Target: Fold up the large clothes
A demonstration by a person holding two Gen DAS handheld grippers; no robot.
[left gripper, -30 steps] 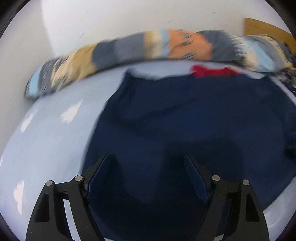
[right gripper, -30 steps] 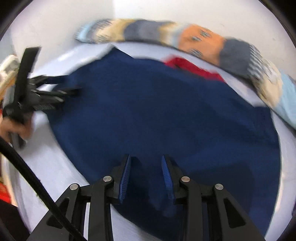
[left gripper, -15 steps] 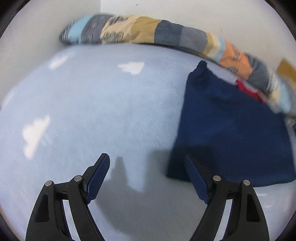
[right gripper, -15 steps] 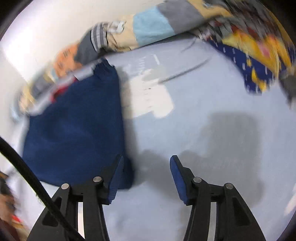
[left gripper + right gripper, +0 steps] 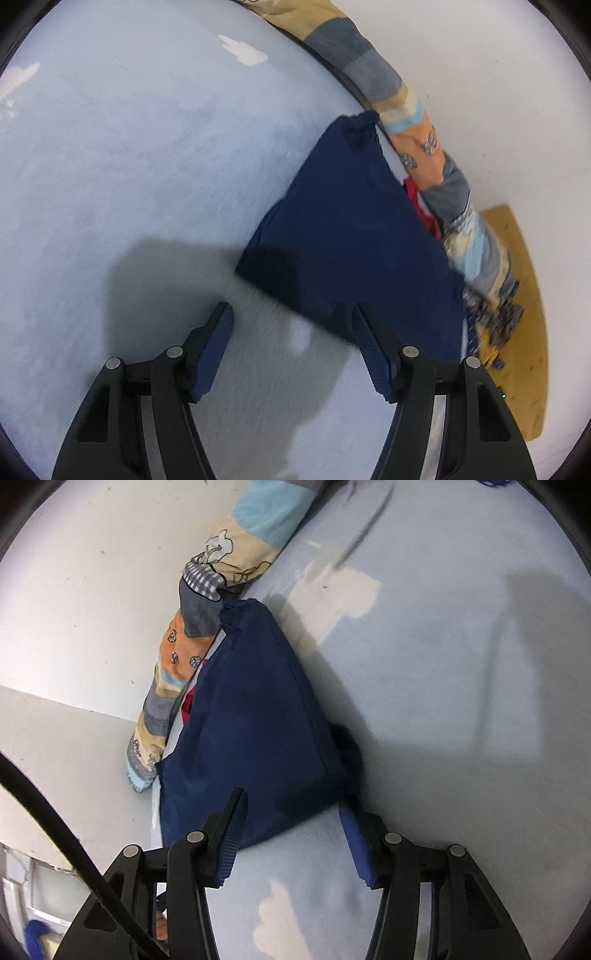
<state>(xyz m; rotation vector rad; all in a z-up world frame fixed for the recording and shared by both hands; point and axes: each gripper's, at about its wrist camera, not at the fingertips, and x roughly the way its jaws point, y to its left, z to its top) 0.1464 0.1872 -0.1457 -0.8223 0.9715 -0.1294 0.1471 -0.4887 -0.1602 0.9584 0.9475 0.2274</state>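
Our left claw (image 5: 291,325) hangs with its jaws apart and nothing between them, low in the left view, over the pale sheet (image 5: 129,166). Just above and right of it lies the garment (image 5: 354,236) — a navy piece already folded into a compact slab, its near edge running under the claw's right finger. Our right claw (image 5: 291,819) is spread too and empty, straddling the garment's near corner in the lower middle of the right view. Along the garment's far side a red piece (image 5: 187,703) peeks out, and beyond that the patchwork bolster (image 5: 184,657) lies against the wall (image 5: 74,590).

We judge the fold nearly done, or a next garment due. If another fold is wanted, we should bring both claws down on the near corners together, pinch all the layers — not only the top one — and carry them across level, so the slab stays square and clear of the bolster.
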